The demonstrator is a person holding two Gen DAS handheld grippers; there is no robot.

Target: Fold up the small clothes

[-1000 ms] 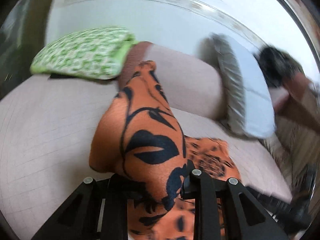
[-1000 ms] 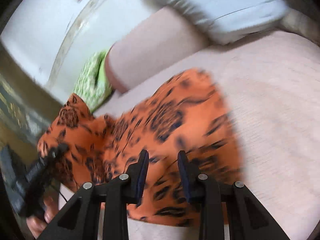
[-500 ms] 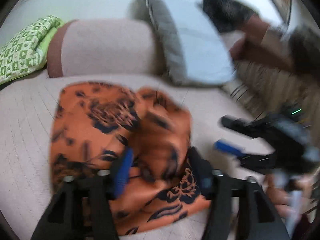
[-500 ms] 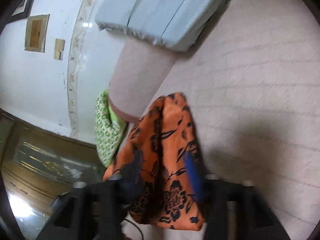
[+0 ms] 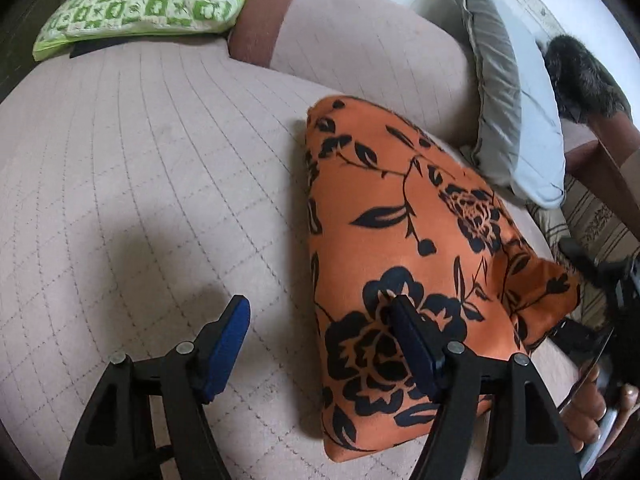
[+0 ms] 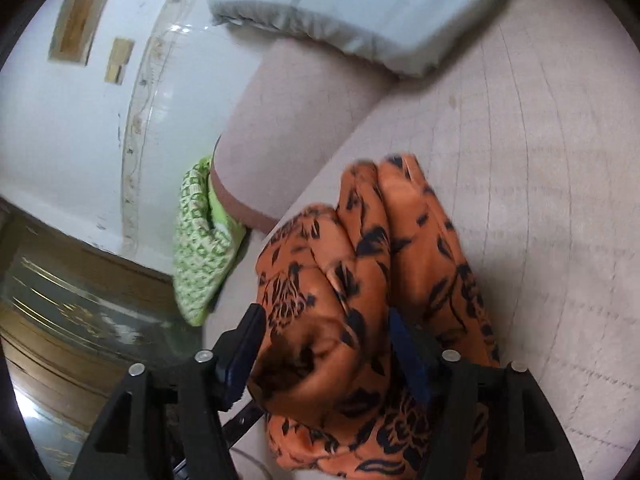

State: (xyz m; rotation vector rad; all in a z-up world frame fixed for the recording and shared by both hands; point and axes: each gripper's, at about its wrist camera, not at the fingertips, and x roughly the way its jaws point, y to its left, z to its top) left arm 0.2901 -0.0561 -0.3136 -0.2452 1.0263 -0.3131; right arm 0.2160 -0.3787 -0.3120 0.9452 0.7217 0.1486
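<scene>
An orange garment with black flower print (image 5: pixel 404 248) lies folded on the beige quilted sofa seat (image 5: pixel 140 184). My left gripper (image 5: pixel 320 320) is open and empty; its right finger hovers over the garment's near edge, its left finger over bare seat. In the right wrist view the same garment (image 6: pixel 376 264) is bunched up, and a fold of it sits between the open jaws of my right gripper (image 6: pixel 324 332). I cannot tell whether the pads touch the cloth.
A green checked cushion (image 5: pixel 148 4) lies at the back left. A grey-blue pillow (image 5: pixel 516 96) leans on the sofa back (image 5: pixel 360 40) right of the garment. A dark furry thing (image 5: pixel 580 76) sits far right. A white wall (image 6: pixel 80 120) rises behind.
The left gripper let go of the garment, opened wide and drew back to the left. The garment now lies flat and folded. The right gripper has opened around the bunched end.
</scene>
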